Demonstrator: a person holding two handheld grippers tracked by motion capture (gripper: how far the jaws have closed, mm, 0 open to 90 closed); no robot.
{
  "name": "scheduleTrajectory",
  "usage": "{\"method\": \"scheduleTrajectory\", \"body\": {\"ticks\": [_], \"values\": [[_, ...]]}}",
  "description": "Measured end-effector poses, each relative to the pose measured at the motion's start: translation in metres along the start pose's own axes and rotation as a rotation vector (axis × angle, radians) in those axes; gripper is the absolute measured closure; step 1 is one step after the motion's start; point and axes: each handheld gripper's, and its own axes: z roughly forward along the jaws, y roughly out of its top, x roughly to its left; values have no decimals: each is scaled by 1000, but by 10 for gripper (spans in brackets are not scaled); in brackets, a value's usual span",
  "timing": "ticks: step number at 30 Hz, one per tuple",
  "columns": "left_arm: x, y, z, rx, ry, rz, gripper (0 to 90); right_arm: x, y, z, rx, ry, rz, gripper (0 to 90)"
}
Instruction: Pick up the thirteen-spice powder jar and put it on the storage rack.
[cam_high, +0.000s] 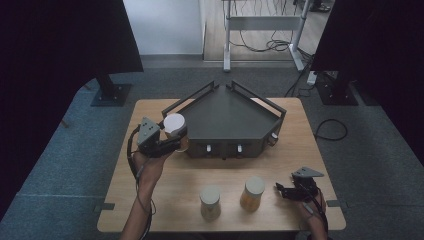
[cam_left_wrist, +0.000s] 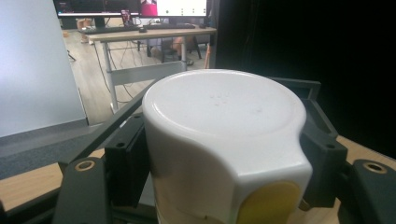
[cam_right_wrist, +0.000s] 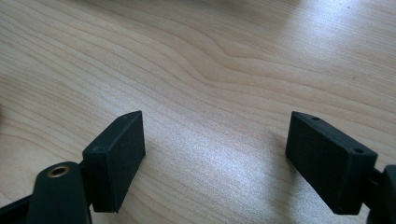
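Left gripper (cam_high: 172, 142): clenched on a white-lidded jar (cam_high: 174, 125), one black pad on each side of the body just under the lid, as the left gripper view confirms (cam_left_wrist: 224, 140). The jar sits upright, left of centre in the high view, at the left front corner of the dark five-sided tray (cam_high: 225, 112); whether it is clear of the worktop (cam_high: 165, 200) cannot be told.

Judgement: the step in hand is carrying this jar to the tray. To do it well, keep the jar vertical, lift it fully over the raised rail before moving inward, and set it flat on the tray floor before letting go. The grip is high on the body; a tilt could let it swing.

Right gripper (cam_high: 292, 192): released, holding nothing, resting low over bare wood at lower right.

Two more jars (cam_high: 210, 201) (cam_high: 252, 192) stand in the lower centre, well apart from the tray.
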Motion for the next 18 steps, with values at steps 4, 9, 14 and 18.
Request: {"method": "scheduleTrajectory", "body": {"ticks": [4,9,14,18], "values": [[3,3,8,1,-1,1,302,0,0,0,0,0,0,193],[7,5,19,-2,-6,-3,302,0,0,0,-1,1,2,194],[9,7,27,-1,-5,-8,302,0,0,0,-1,0,0,195],[12,10,34,0,-1,-9,302,0,0,0,0,0,0,195]]}}
